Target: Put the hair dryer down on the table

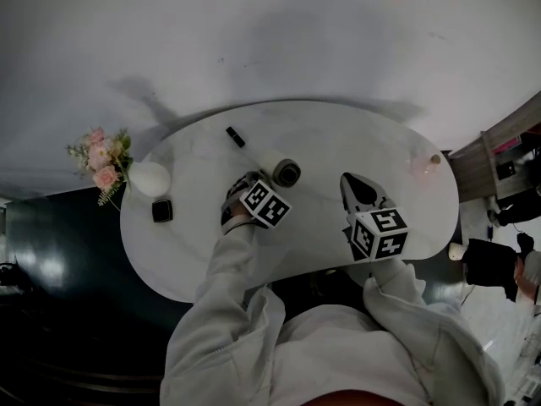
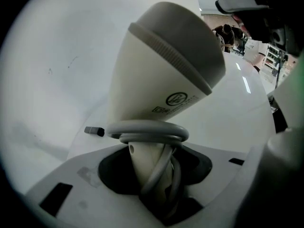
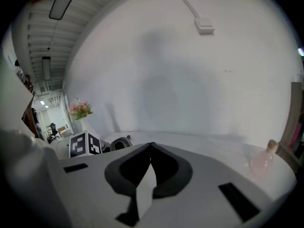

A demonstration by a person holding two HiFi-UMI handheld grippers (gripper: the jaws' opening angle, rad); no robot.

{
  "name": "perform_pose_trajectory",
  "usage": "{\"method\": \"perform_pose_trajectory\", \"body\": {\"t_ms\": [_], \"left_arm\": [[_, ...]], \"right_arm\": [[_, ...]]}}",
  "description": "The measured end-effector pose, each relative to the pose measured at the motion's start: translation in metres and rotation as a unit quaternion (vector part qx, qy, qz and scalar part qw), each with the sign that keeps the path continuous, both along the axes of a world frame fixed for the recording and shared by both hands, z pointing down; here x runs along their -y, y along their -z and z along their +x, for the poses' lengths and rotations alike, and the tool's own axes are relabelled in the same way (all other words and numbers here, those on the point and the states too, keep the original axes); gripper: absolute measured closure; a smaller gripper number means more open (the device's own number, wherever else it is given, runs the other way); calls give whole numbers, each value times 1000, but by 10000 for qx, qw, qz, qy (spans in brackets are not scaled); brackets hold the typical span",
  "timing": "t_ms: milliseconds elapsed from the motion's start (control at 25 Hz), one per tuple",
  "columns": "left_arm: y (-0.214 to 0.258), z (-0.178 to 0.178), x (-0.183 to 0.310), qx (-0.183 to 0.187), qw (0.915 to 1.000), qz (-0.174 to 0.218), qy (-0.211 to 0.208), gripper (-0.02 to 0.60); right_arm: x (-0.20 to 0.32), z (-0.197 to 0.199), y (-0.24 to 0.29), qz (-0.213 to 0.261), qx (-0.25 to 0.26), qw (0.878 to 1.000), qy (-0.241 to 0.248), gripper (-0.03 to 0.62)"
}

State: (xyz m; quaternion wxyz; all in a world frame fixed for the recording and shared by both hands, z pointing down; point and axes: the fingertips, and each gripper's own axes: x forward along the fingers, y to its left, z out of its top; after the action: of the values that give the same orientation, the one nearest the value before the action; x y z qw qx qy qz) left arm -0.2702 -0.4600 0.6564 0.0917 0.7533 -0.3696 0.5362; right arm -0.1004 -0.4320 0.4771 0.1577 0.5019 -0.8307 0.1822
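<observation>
Your left gripper (image 2: 153,177) clamped on hair dryer (image 2: 166,70) handle, cord (image 2: 147,131) looped round it, centre of table (image 1: 194,256). Your right gripper (image 3: 151,148), centre right: jaws together, empty.

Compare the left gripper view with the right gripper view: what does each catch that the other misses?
Left only: the handle of the hair dryer, with the cord wound round it, clamped by the left gripper. Right only: the right gripper, shut and empty, a pink bottle and flowers. Both: the white table and the wall.
</observation>
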Motion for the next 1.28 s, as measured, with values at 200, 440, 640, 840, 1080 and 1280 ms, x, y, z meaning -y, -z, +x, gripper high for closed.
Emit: {"method": "perform_pose_trajectory", "body": {"t_ms": [200,440,640,840,1080,1280], "left_arm": [[-1,0,0,19,10000,28,-10,380],[-2,0,0,-142,9998,-152,17,379],[-4,-1,0,-462,9977,-492,72,379],[-5,-1,0,-713,9933,-903,117,379],[-5,-1,1,-746,9908,-1130,89,377],[2,7,-5,-863,9873,-1333,-43,314]], "right_arm": [[-4,5,-2,2,-2,10000,-44,545],[-7,11,-2,18,32,9999,-94,545],[-9,15,-2,5,38,10000,-91,545],[-10,20,-2,-5,42,9999,-103,545],[-9,26,-3,-27,55,9999,-110,545],[-7,28,-5,-53,94,9999,-89,545]]}}
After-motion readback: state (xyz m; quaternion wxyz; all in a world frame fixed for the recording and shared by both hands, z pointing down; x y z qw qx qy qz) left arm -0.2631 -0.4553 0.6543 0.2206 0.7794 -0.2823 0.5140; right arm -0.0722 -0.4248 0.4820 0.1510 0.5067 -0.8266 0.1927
